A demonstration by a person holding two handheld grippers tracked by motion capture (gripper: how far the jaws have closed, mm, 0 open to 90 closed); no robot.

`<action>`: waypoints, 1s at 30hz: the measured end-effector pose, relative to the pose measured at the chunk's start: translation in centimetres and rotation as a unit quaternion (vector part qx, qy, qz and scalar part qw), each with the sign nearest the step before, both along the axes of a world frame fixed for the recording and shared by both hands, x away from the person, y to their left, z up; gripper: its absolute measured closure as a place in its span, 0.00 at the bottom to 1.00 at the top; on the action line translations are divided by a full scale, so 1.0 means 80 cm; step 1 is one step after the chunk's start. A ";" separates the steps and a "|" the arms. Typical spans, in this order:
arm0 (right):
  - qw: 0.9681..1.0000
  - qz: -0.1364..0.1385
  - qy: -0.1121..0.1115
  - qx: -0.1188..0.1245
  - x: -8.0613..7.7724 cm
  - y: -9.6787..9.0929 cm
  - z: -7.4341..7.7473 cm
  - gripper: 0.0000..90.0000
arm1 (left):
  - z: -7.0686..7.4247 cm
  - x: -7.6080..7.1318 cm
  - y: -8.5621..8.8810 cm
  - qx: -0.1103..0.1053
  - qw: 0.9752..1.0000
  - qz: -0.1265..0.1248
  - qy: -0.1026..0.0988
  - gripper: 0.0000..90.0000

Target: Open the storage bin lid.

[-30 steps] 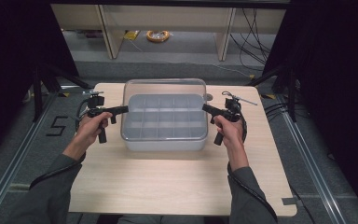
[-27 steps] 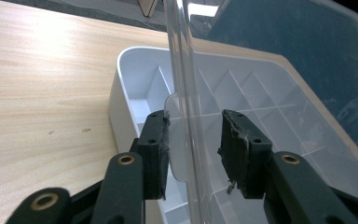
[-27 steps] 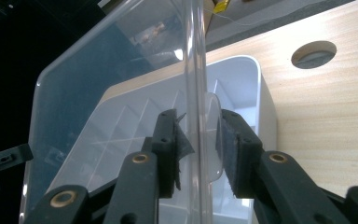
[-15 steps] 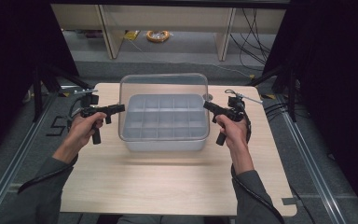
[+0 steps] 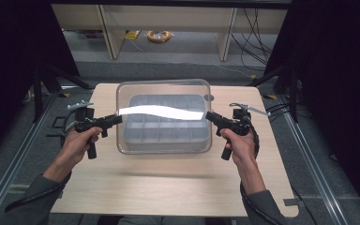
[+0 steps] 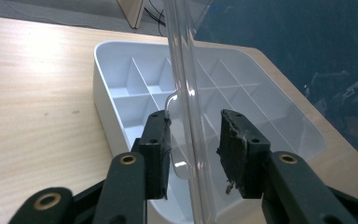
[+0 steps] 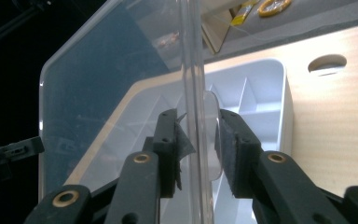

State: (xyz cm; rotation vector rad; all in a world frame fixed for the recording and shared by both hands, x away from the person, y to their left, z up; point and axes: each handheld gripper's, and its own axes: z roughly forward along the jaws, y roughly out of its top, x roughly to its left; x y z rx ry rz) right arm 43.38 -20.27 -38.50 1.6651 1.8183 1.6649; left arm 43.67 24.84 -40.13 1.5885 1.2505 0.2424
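At the near edge of the pale wooden surface (image 5: 168, 183) the person's two forearms come in, each hand carrying black tongs. The left tongs (image 5: 115, 119) are clenched on the left rim of a clear, rectangular plastic lid (image 5: 164, 89); the right tongs (image 5: 209, 116) are clenched on its right rim. In the left gripper view the lid's thin edge (image 6: 186, 93) runs upright between the pads; in the right gripper view the same edge (image 7: 193, 93) sits pinched beside a small rounded tab.

Between the hands, the lid hangs lifted above a white plastic organiser tray (image 5: 143, 143) with a grid of shallow compartments, which rests on the surface. The lid looks light, smooth and slightly flexible, so it may bow or slip if one side leads; gripping the two short rims opposite each other, near the tabs, seems the steadiest hold, with both hands kept level.

Beyond the surface lie grey floor, wooden legs and a coil of yellow cable (image 5: 159, 35).
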 end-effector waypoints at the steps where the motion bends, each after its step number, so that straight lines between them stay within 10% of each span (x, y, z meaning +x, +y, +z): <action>1: 1.000 0.001 0.004 0.000 -0.004 -0.001 -0.002 0.78 | -0.001 -0.004 0.000 -0.001 1.000 -0.001 0.000 0.69; 17: 1.000 0.012 0.014 0.007 -0.059 -0.011 -0.036 0.78 | -0.026 -0.058 0.003 -0.017 1.000 -0.024 -0.008 0.71; 30: 1.000 0.004 0.016 0.001 -0.089 -0.014 -0.059 0.78 | -0.061 -0.090 0.000 -0.014 0.999 -0.047 0.023 0.70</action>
